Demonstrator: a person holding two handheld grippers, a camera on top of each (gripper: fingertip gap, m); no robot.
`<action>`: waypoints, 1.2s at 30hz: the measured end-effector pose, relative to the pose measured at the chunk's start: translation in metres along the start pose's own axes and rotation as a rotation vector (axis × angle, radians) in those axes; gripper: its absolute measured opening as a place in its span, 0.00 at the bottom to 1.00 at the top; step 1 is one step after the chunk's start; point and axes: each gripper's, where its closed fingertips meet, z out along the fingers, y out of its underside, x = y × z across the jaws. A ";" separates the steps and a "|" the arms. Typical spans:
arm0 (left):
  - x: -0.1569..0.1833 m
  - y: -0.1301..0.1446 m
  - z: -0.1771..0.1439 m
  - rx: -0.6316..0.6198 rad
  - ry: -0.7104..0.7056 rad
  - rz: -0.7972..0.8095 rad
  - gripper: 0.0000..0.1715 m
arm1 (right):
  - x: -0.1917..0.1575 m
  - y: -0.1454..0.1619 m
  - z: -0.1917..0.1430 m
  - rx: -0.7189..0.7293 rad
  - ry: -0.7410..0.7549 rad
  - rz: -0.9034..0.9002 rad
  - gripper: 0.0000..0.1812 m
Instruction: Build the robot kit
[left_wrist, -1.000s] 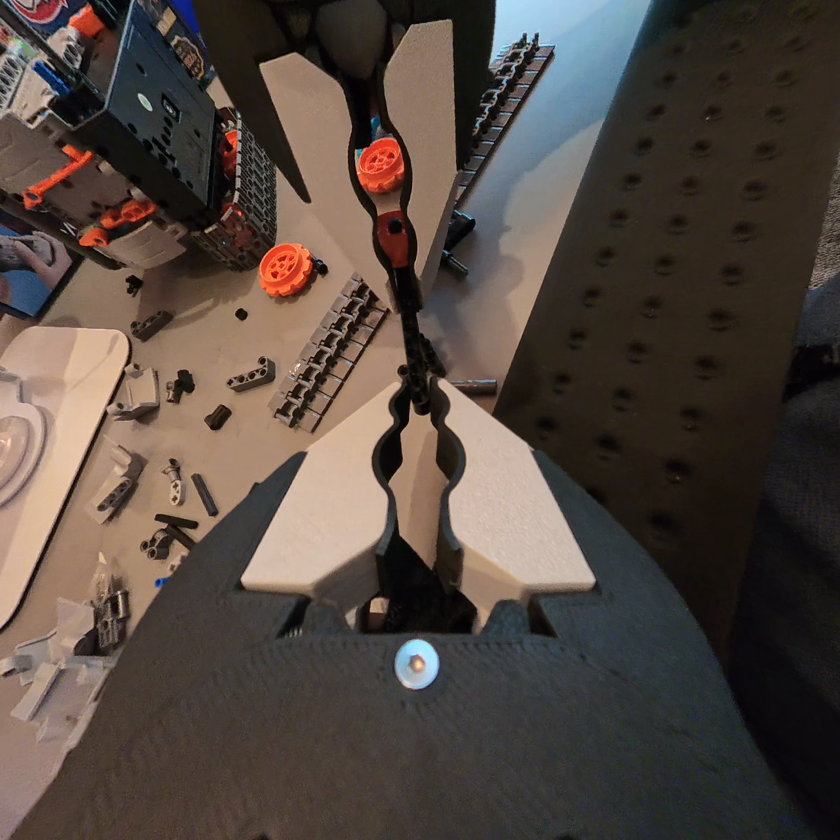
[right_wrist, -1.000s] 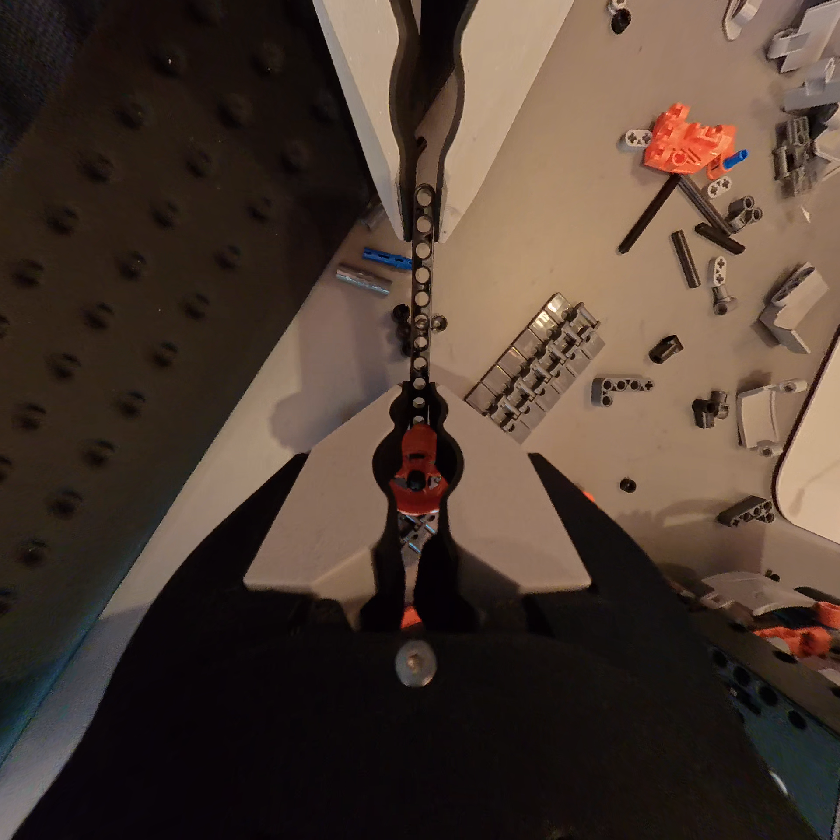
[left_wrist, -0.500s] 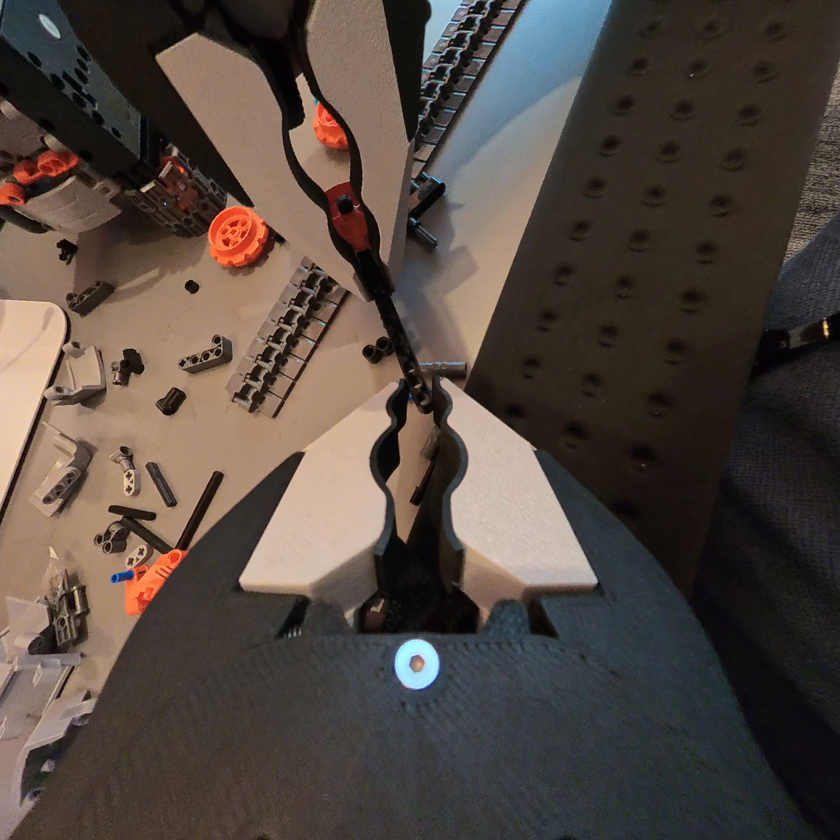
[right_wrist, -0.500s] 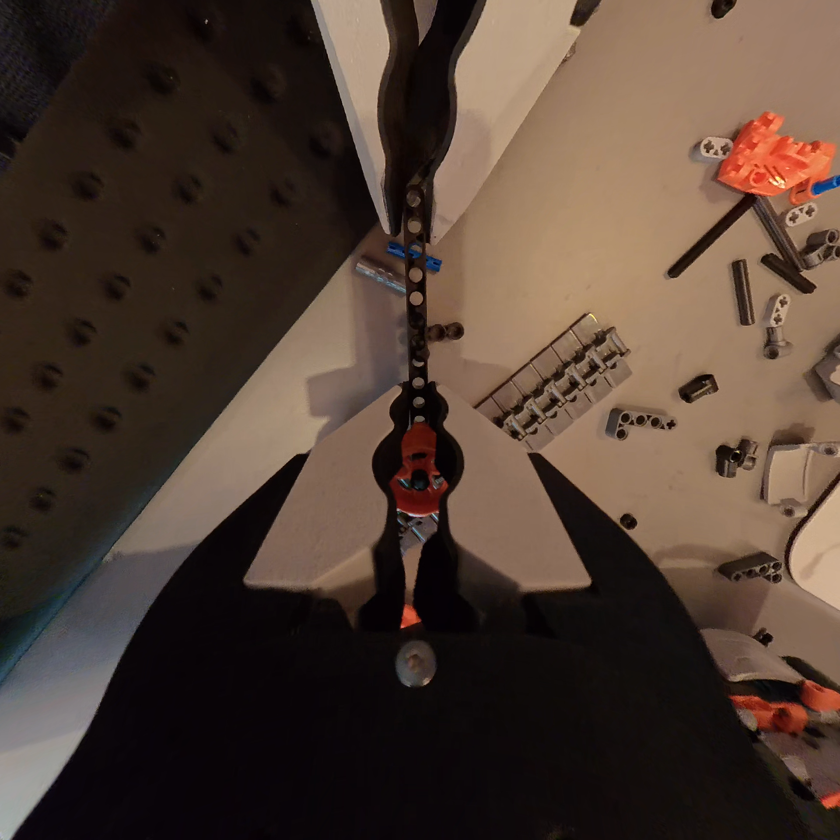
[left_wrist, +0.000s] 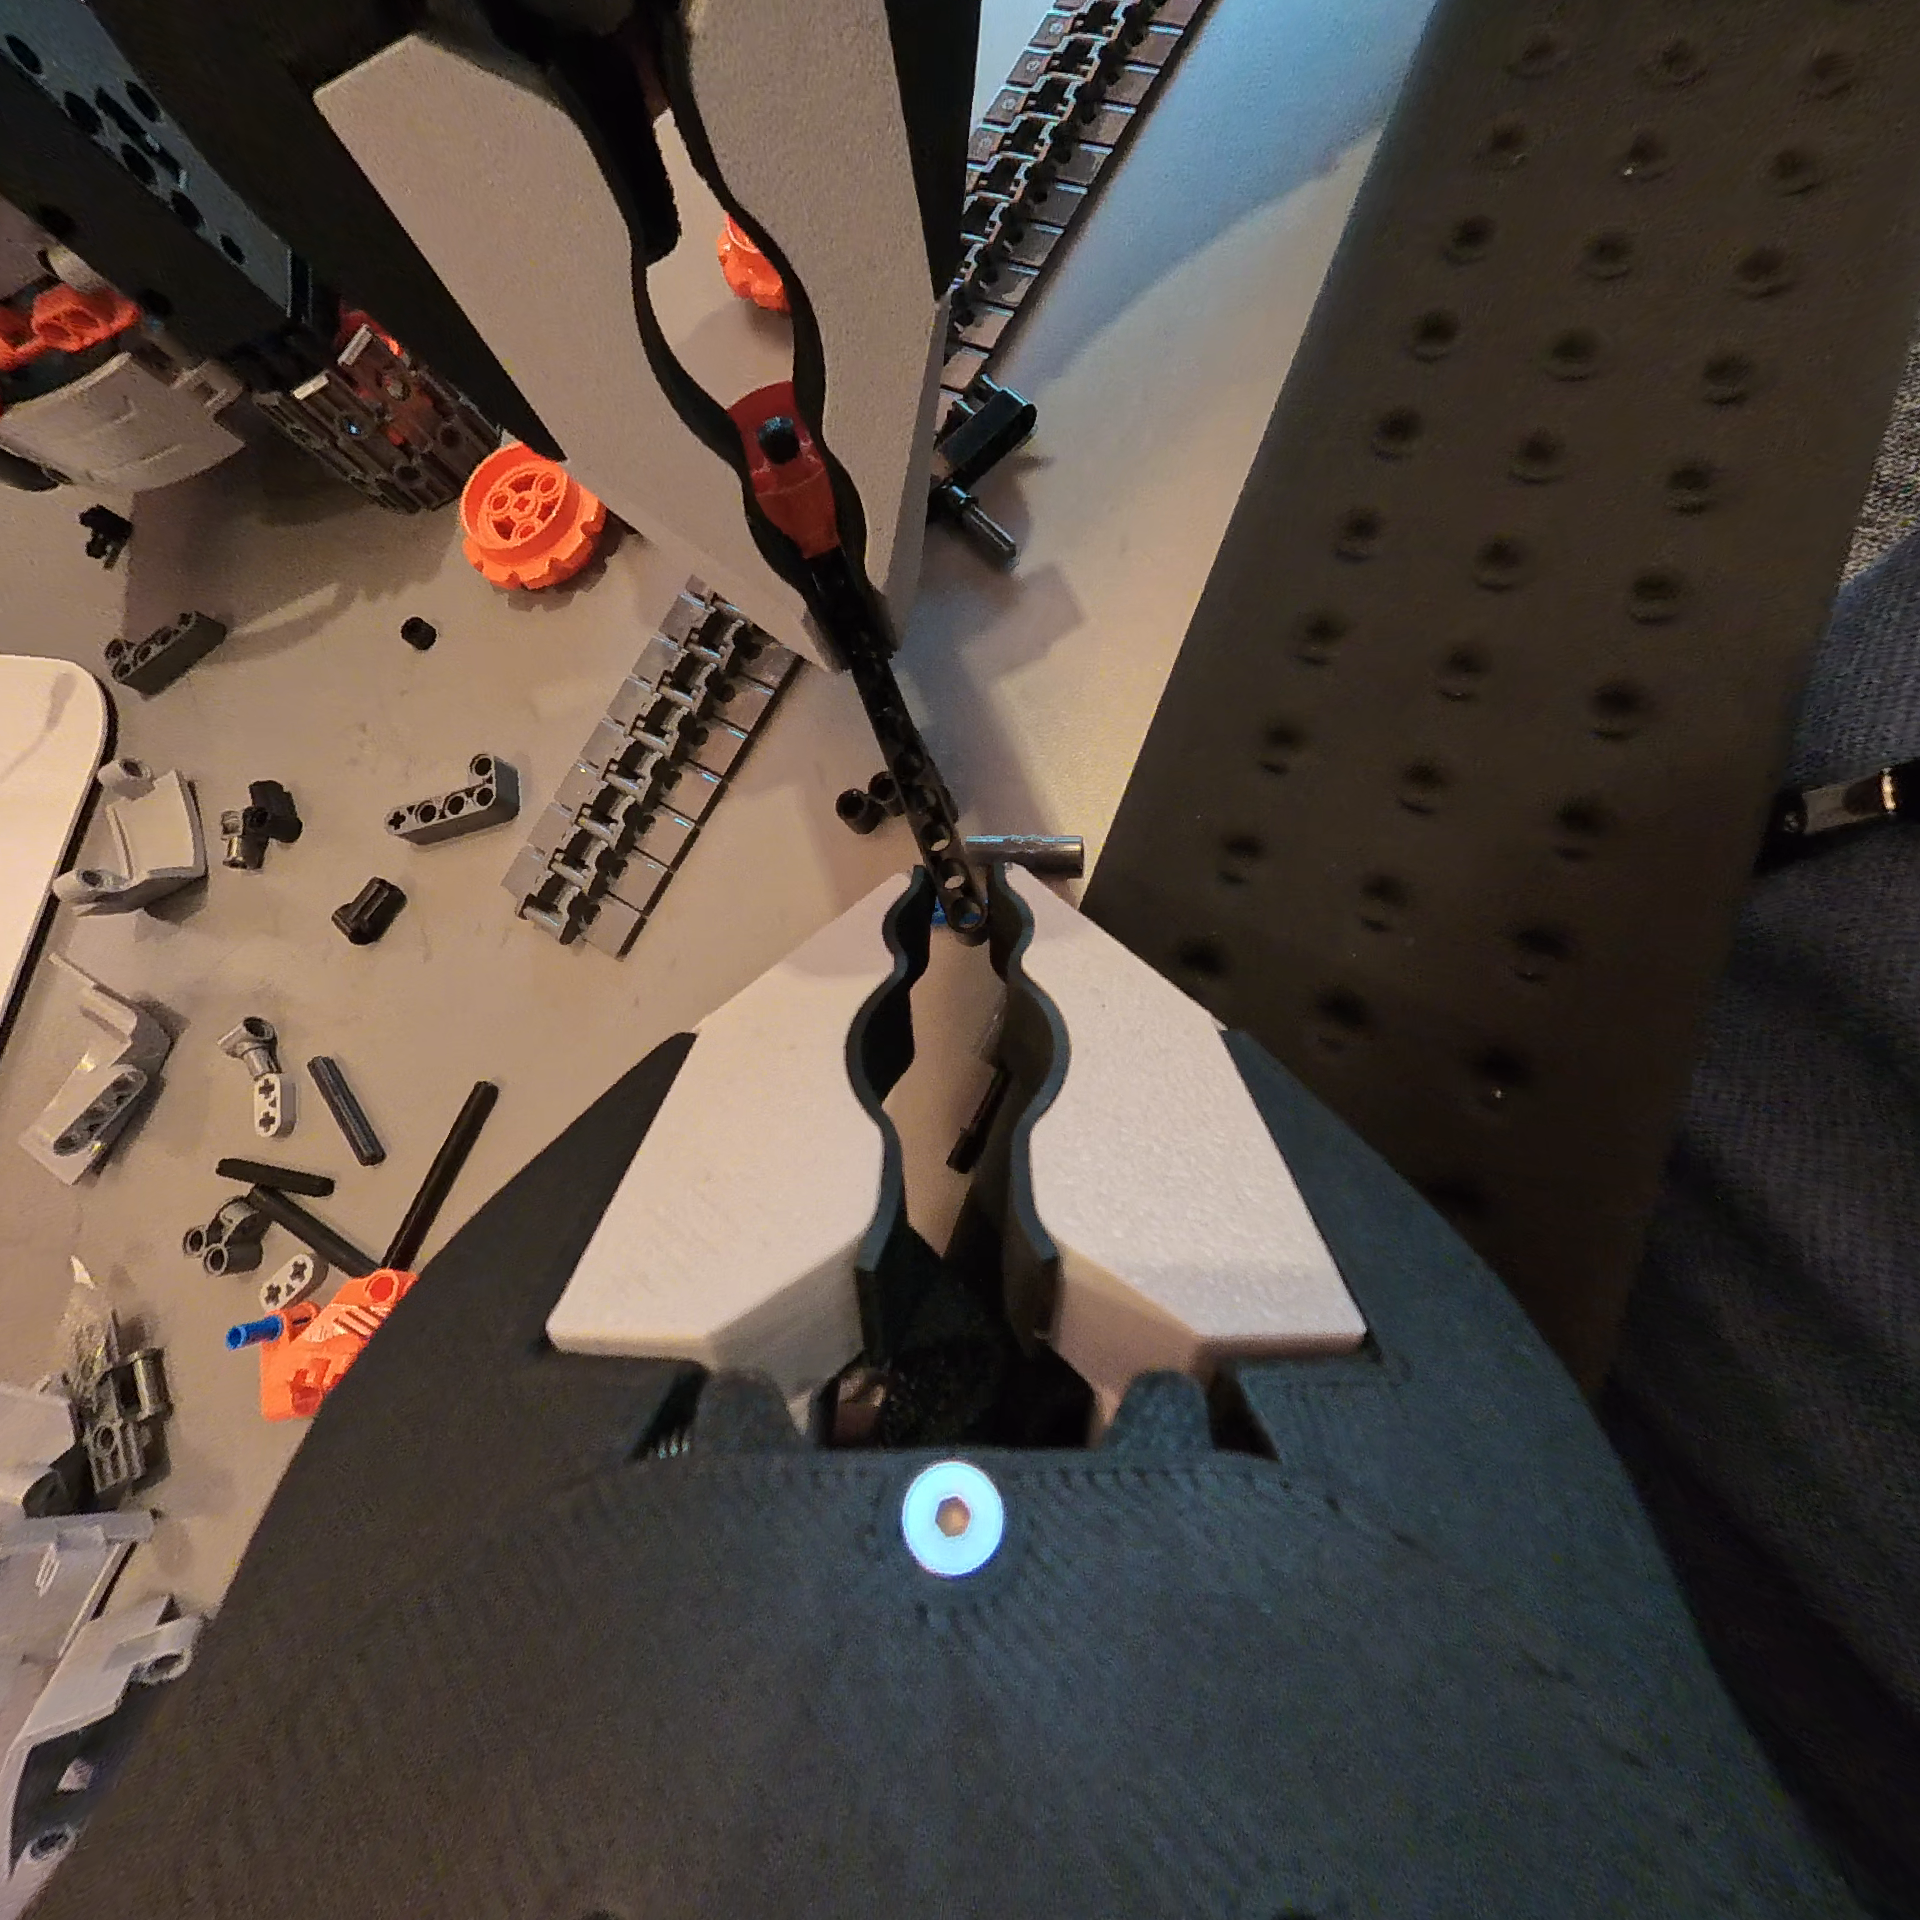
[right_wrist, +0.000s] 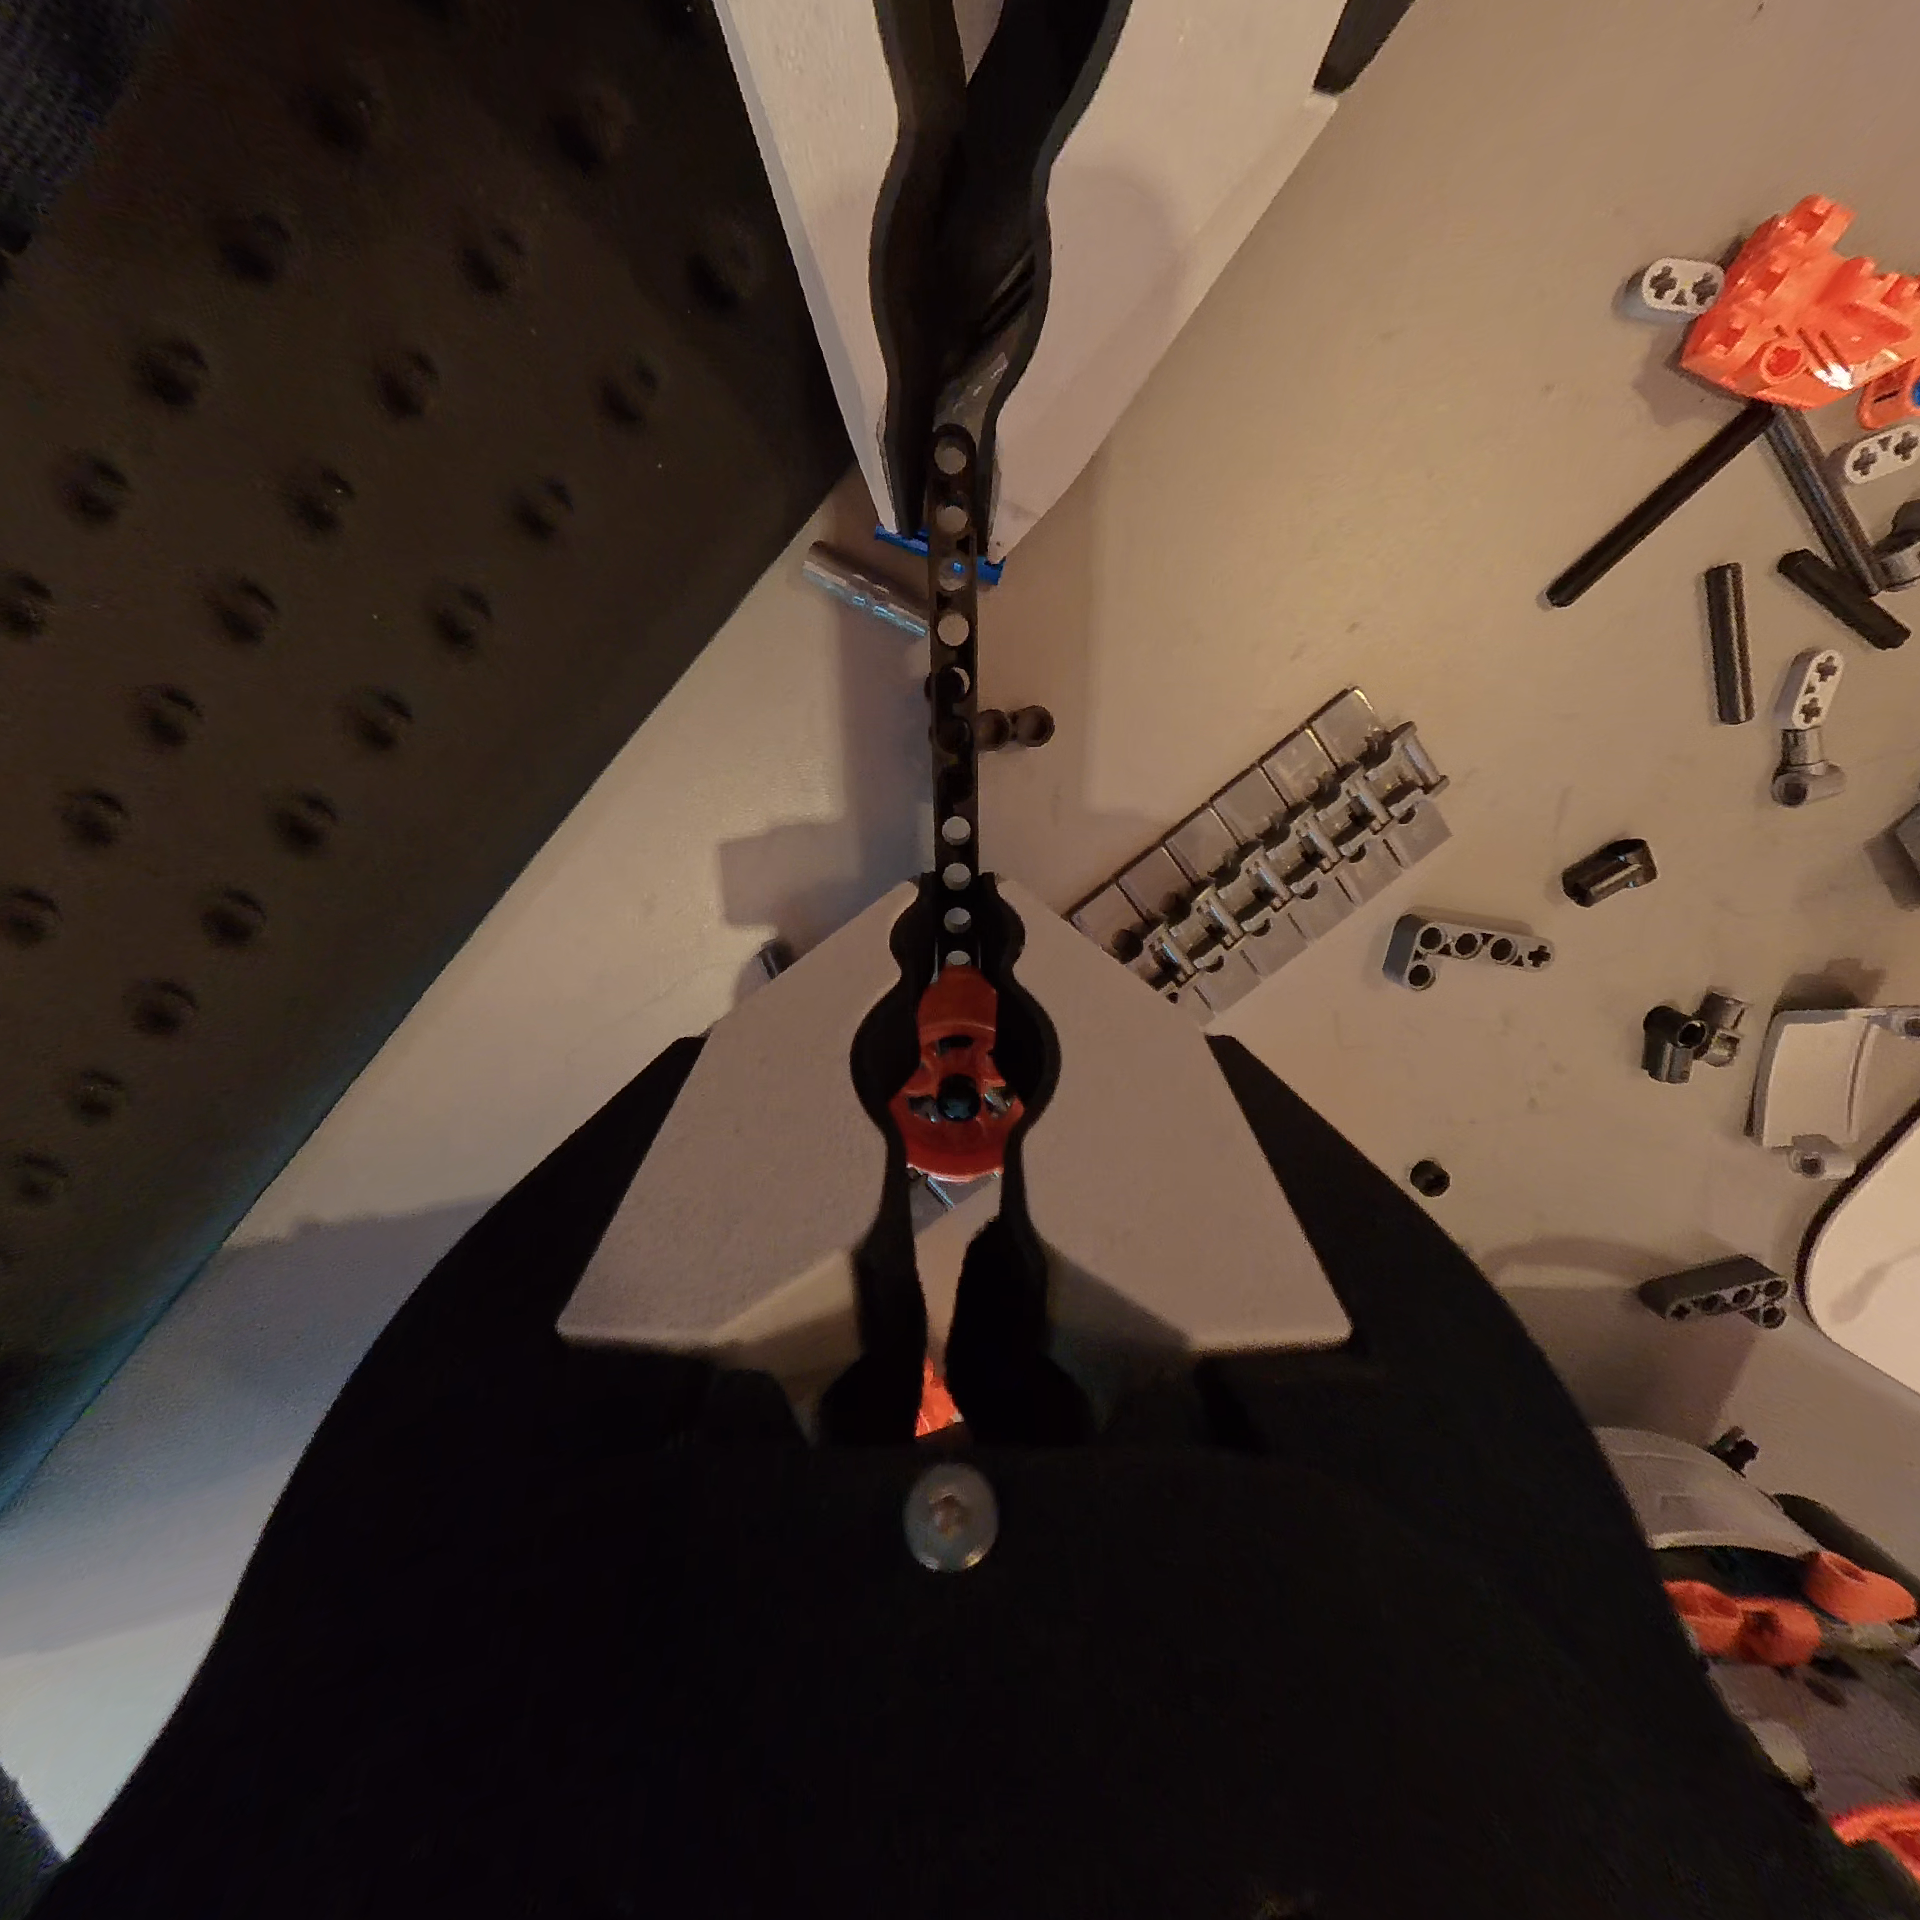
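A long black beam with holes (left_wrist: 904, 748) spans between my two grippers above the grey table. My right gripper (right_wrist: 956, 894) is shut on one end of the beam (right_wrist: 954, 727), where a red connector piece (right_wrist: 956, 1081) sits between its jaws. It also shows at the top of the left wrist view (left_wrist: 862, 644), with the red piece (left_wrist: 784, 473) in it. My left gripper (left_wrist: 958, 894) is shut on the very tip of the beam's other end. It shows at the top of the right wrist view (right_wrist: 951, 509).
A short grey track strip (left_wrist: 655, 769) lies below the beam, with an orange wheel (left_wrist: 530, 514), pins and small connectors scattered to the left. A tracked model (left_wrist: 156, 312) stands at the far left. A black dimpled panel (left_wrist: 1507, 520) borders the table. A white board (left_wrist: 31, 790) lies at the left edge. Some 6 cm of space lies between my two pairs of fingers.
Both grippers have shifted over the table with the beam held between them. The right gripper looms larger and nearer in the left wrist view, and the beam now slants between them.
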 end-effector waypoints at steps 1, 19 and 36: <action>0.000 0.000 0.000 0.000 0.001 -0.006 0.06 | 0.000 0.000 0.000 0.000 0.000 -0.001 0.02; 0.001 0.003 -0.007 0.003 0.009 0.000 0.06 | 0.000 -0.008 0.000 -0.007 -0.002 -0.029 0.02; 0.003 0.005 -0.006 -0.013 0.014 -0.002 0.06 | 0.000 -0.008 0.002 -0.011 -0.012 -0.027 0.02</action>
